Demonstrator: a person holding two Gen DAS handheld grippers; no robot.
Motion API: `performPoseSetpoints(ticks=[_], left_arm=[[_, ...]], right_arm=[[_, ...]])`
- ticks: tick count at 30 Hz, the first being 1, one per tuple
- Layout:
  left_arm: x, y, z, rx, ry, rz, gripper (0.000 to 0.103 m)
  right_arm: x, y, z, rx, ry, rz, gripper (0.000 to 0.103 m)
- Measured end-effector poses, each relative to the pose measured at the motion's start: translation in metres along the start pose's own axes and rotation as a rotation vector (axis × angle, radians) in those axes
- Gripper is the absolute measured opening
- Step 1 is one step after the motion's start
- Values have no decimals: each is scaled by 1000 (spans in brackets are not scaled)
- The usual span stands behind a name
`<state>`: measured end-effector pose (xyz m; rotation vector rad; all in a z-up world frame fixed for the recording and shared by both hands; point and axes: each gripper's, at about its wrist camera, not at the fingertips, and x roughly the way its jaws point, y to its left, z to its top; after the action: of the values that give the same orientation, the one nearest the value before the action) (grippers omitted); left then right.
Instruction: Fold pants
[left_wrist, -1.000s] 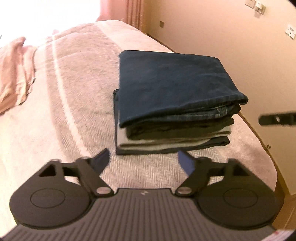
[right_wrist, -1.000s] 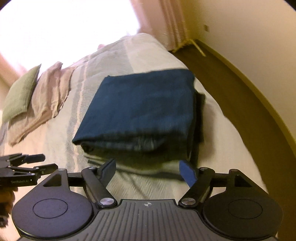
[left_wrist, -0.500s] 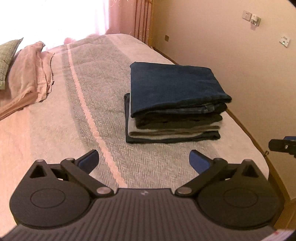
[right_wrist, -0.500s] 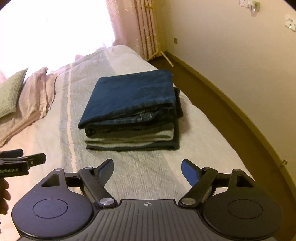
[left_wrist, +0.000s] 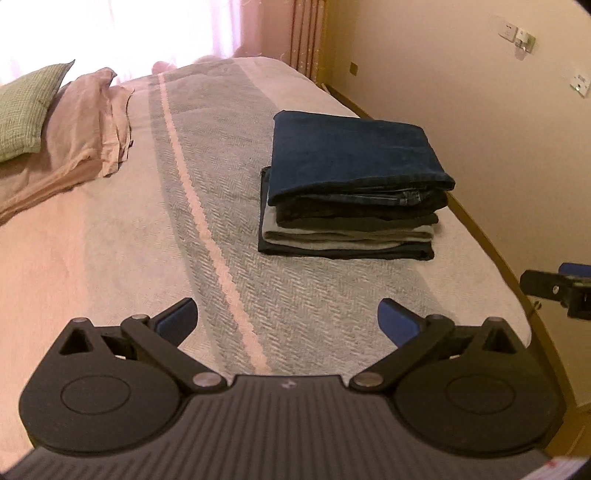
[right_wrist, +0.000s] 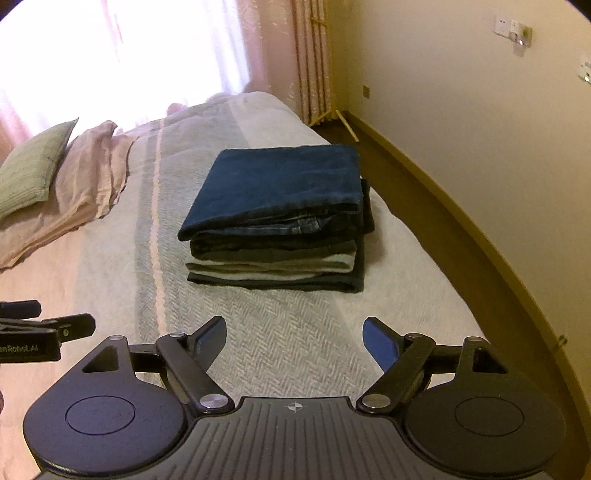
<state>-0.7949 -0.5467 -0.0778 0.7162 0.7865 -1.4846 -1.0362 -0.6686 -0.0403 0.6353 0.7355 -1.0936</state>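
Note:
A stack of folded pants (left_wrist: 351, 158) lies on the bed near its right edge: dark blue jeans on top, with dark and grey folded pairs under them. The right wrist view shows the same stack of pants (right_wrist: 280, 184) straight ahead. My left gripper (left_wrist: 288, 314) hangs over the blanket short of the stack, open wide, with nothing between its blue pads. My right gripper (right_wrist: 294, 326) is also open and empty, a similar distance back from the stack. Neither gripper touches the pants. Each one shows at the edge of the other's view.
The bed's striped herringbone blanket (left_wrist: 110, 258) stretches left of the stack. A green pillow (left_wrist: 26, 110) and a pink pillow (left_wrist: 85, 136) lie at the far left. The bed's right edge drops to a brown floor (right_wrist: 424, 206) along the wall.
Both grippers have drawn back and up from the stack, which now sits farther off and smaller in both views. The left jaws have spread wider.

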Motion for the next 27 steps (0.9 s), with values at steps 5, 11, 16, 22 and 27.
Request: performPoseSetpoints(ticks=[5,11,16,22,27], left_arm=[[-3,-18,3,-2,-6,9,102],[-5,-33,5,21,-9,3,102],[-2,-39,2,31,1,2,102],[-3,-42,-4,54,9,8,102],[-4,-43,-5,69,10,7,102]], right_arm=[[-1,-13,4,-7,-6,14,78],[1,-23,4,1,3,18,79],[3,-26,2,-2,19,16,79],[2,-24,0,-3,22,11,79],[-1,-22,-2,-3,18,6,79]])
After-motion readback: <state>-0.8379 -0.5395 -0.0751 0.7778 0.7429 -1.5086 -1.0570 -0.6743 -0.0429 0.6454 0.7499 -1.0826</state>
